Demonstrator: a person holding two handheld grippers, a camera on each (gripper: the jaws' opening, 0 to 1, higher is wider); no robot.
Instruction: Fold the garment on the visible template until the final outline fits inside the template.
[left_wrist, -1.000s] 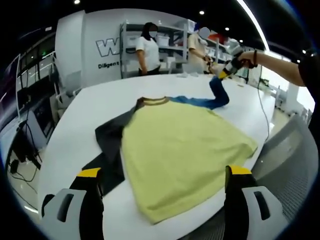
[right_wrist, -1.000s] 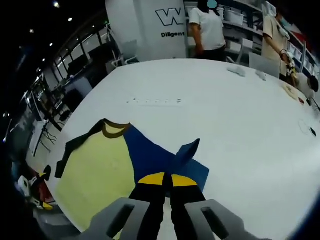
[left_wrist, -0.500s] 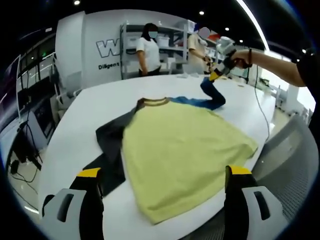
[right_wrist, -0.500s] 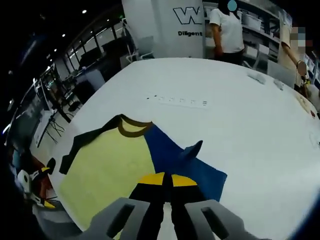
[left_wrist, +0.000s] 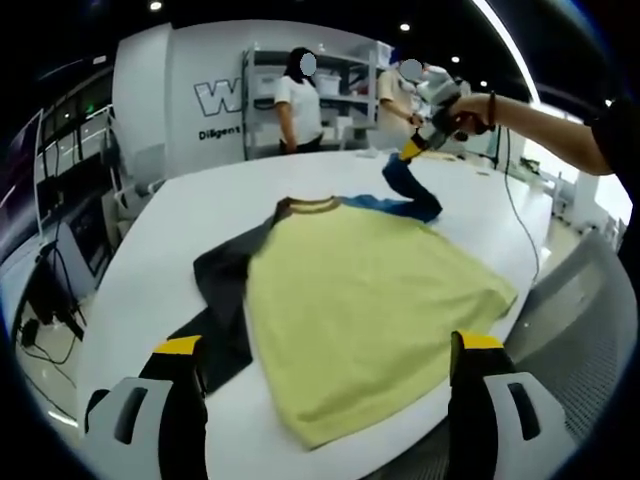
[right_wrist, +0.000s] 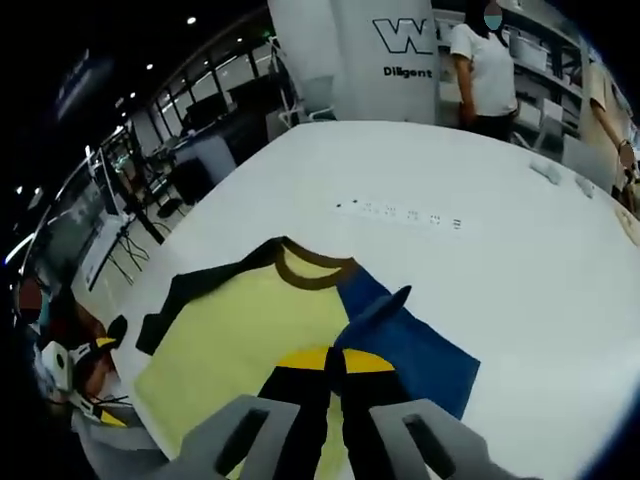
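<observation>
A T-shirt (left_wrist: 365, 300) lies spread on the white table (left_wrist: 150, 260), its hem close to the near edge and its brown collar (left_wrist: 312, 204) pointing toward the far edge. The body is pale yellow, one sleeve is dark grey (left_wrist: 222, 280), and the other is blue (right_wrist: 400, 335). I can't make out any template outline on the table.

The right tongs (right_wrist: 335, 362) are pinched tight on the end of the blue sleeve. From the left gripper view they (left_wrist: 410, 150) stand high over the far side of the table with the sleeve hanging taut beneath. Over the last second they have carried that sleeve higher and further across toward the collar, and from their own view the yellow body now sits more squarely below them. I take this as the start of the first fold, the blue sleeve being swung in over the chest; it has not been laid down yet.

The left tongs (left_wrist: 325, 365) hover wide apart and empty over the hem, holding nothing.

Two people (left_wrist: 297, 95) stand by the shelves behind the table.
</observation>
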